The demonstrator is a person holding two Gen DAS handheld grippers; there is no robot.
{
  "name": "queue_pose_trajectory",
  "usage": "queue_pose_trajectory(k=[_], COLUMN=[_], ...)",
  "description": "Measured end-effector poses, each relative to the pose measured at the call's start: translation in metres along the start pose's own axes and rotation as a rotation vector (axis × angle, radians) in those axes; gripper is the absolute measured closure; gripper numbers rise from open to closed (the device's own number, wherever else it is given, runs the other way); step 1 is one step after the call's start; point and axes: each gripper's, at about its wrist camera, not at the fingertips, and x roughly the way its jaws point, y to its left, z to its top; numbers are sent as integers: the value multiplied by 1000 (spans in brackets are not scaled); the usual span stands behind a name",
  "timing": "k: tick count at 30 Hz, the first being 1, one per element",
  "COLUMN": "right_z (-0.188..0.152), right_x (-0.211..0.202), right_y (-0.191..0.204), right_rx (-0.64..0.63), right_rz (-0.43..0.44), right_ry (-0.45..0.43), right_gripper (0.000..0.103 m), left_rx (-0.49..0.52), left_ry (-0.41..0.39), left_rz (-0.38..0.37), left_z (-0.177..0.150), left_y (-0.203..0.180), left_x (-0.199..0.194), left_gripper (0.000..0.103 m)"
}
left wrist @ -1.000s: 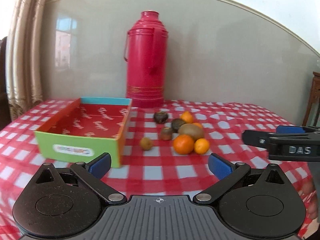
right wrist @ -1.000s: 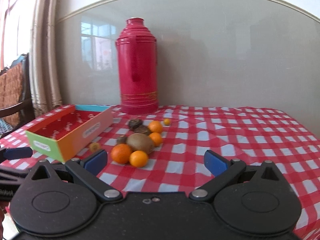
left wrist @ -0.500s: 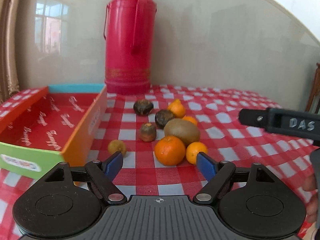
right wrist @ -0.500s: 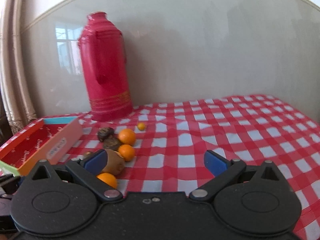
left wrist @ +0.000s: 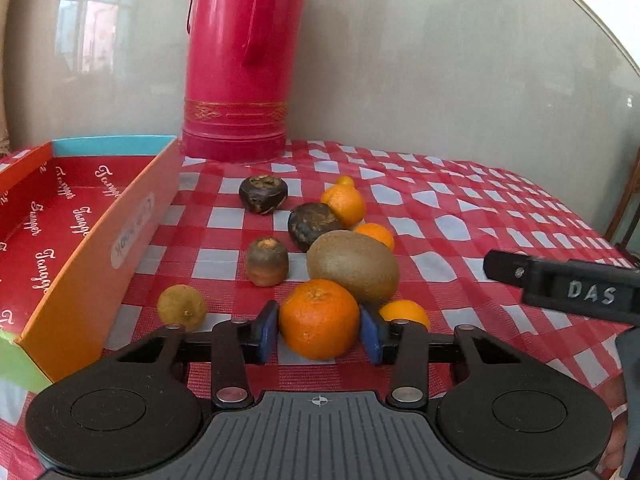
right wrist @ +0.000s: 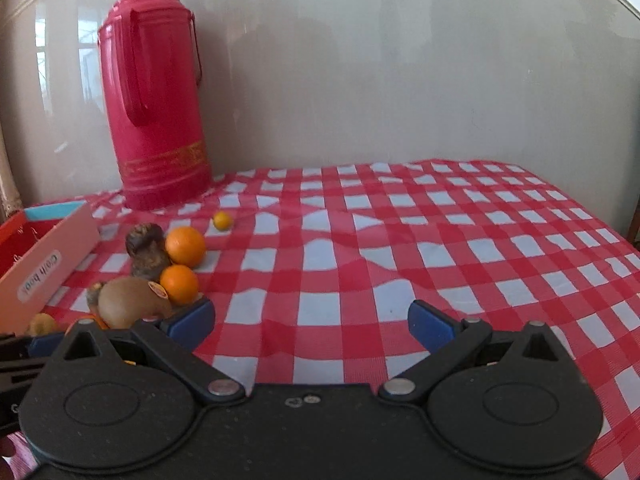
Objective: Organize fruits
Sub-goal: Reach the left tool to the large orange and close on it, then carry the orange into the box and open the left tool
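A large round orange tangerine (left wrist: pixel 319 319) sits at the lower middle of the left wrist frame, on the red-and-white checked cloth of the desk (left wrist: pixel 460 216). The left tongs (left wrist: pixel 319 332) have their blue pads (left wrist: pixel 267 332) on either side of it, drawn in close against its flanks; whether they press it firmly I cannot tell, and the fruit rests on the cloth.

Just behind it, touching, lies a brown fuzzy oval kiwi (left wrist: pixel 353 266). To the right of the tangerine a smaller orange citrus (left wrist: pixel 404 313) peeks out past the right pad. Further up the frame are two more small oranges (left wrist: pixel 344 204), two dark wrinkled round fruits (left wrist: pixel 263 194), and a brownish stubby fruit with an orange top (left wrist: pixel 267 261). At lower left, near the box wall, lies a small yellow-green round fruit (left wrist: pixel 182 306).

An open cardboard box with a red printed inside and orange outer wall (left wrist: pixel 92 272) fills the left edge of the frame, just beside the fruit pile. A tall crimson thermos flask with a gold band (left wrist: pixel 240 56) stands upright at upper centre, against the pale wall.

In the right wrist view the right tongs (right wrist: pixel 311 322) hang wide apart over bare cloth at lower centre, gripping nothing, with the fruit pile off to the left of the frame.
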Motion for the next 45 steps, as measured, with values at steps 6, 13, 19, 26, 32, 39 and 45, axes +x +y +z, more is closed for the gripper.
queue_pose_trajectory(k=[6, 13, 19, 26, 32, 39, 45], right_z=[1, 2, 1, -5, -13, -18, -18], right_x=[-2, -12, -19, -23, -31, -37, -32], right_y=[1, 18, 33, 40, 48, 50, 52], right_rx=[33, 32, -25, -48, -88, -118, -135], right_rz=[25, 87, 132, 172, 190, 193, 198], right_ry=[4, -34, -48, -48, -58, -51, -12], right_gripper=[6, 6, 5, 5, 5, 6, 24], left_rx=[24, -2, -90, -92, -75, -59, -89], left_ry=[-76, -246, -206, -246, -248, -237, -214], left_rz=[3, 163, 278, 311, 306, 314, 340], left_z=[5, 21, 20, 14, 7, 0, -10], left_y=[-1, 48, 110, 116, 110, 103, 113], left_x=[-30, -83, -90, -108, -123, -133, -140], left_gripper=[60, 60, 60, 10, 0, 0, 0])
